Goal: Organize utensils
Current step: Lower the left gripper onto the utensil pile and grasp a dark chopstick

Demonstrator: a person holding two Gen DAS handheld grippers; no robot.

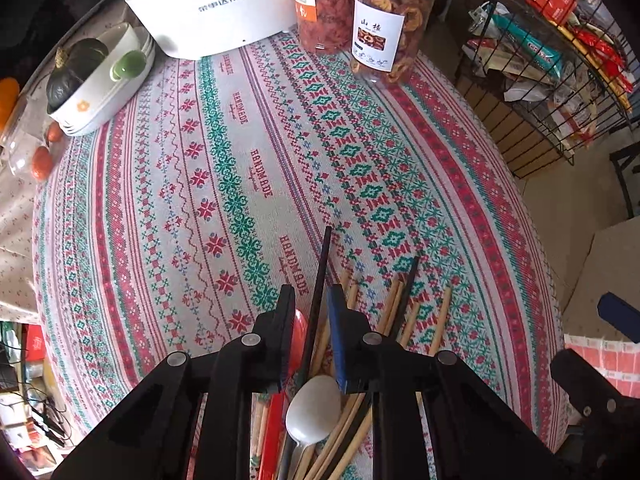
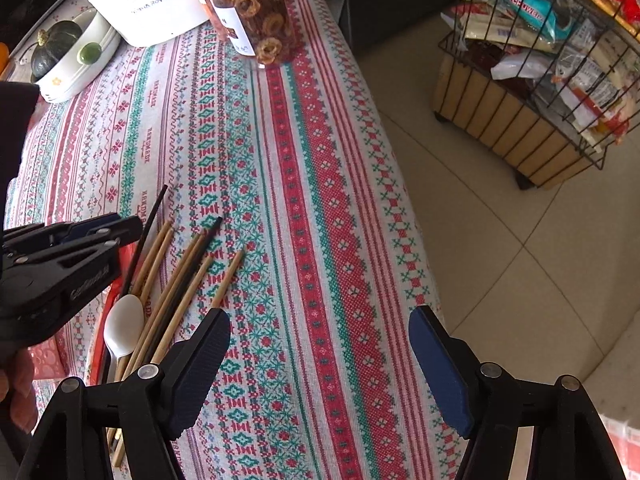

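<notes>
L gripper nipped nearly shut on 1 black chopstick, lifting its tip from the utensil pile (prob to sort it); R gripper wide, empty, over tablecloth.

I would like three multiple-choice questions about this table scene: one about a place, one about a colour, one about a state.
1. Where does the white spoon lie?
A. Among the chopsticks
B. In the bowl
C. On the floor

2. What colour is the chopstick between the left gripper's jaws?
A. Yellow
B. Black
C. White

3. How does the right gripper stand?
A. Shut on a spoon
B. Shut on a jar
C. Open, holding nothing

Key: 1 A, wooden chopsticks lie right beside it. 2 B, a dark stick runs between the pads. 3 C, only tablecloth shows between its spread fingers.
</notes>
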